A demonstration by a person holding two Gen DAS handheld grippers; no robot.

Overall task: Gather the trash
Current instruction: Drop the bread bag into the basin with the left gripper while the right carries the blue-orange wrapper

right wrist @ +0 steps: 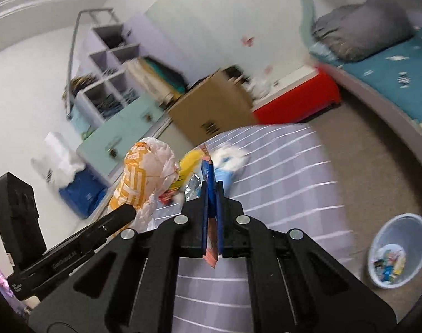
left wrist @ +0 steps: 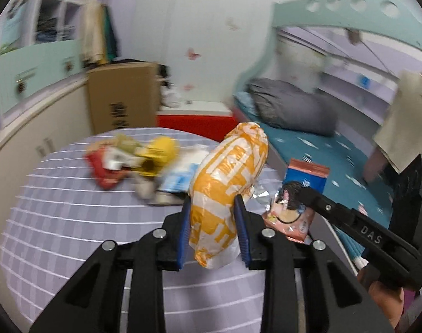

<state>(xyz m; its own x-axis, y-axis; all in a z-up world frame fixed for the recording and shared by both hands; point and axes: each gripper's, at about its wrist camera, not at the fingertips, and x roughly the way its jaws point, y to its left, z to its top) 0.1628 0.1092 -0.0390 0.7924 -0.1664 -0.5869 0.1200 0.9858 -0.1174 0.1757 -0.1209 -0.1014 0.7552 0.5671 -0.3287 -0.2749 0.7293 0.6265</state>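
Orange-and-white plastic bag (left wrist: 224,186) pinched in left hand-held gripper (left wrist: 213,202), pink snack wrapper (right wrist: 211,238) clamped in right hand-held gripper (right wrist: 212,188), above striped tabletop (left wrist: 72,222)

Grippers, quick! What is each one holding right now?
Left gripper: closed on the orange and white plastic bag.
Right gripper: closed on a flat blue and pink snack wrapper.
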